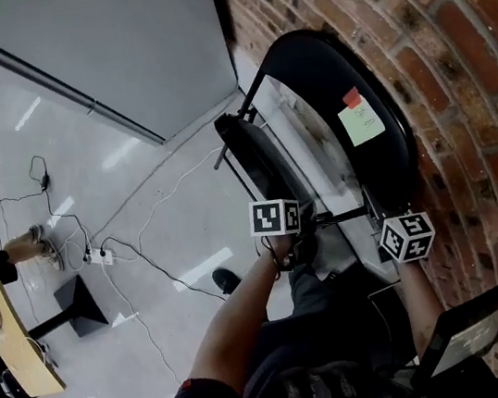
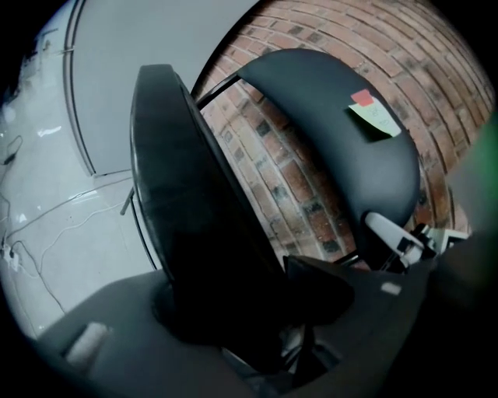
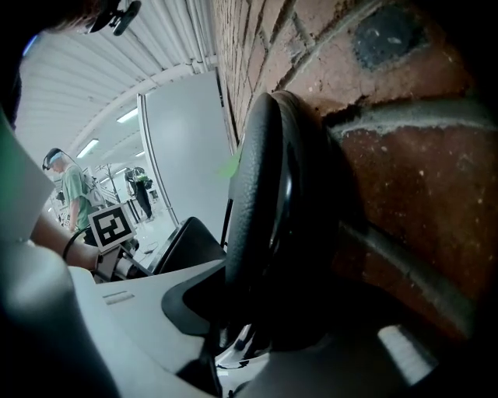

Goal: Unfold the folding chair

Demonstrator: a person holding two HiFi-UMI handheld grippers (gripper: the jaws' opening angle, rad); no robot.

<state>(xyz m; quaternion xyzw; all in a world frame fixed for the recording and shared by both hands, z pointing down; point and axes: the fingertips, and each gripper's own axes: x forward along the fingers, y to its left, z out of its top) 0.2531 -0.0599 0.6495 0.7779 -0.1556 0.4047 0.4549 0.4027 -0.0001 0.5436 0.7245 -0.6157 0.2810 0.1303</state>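
Left gripper fingers clamped on seat, right gripper on backrest — brick wall behind

**A:** What lies below the camera?

**B:** A black folding chair against a brick wall; its seat is tipped up, nearly upright; a green sticky note and a small red tab sit on the rounded back.

**A:** And the grippers?

**B:** The left gripper is at the seat's near edge; the right gripper is at the back's lower edge; cables trail over the glossy pale floor to the left.
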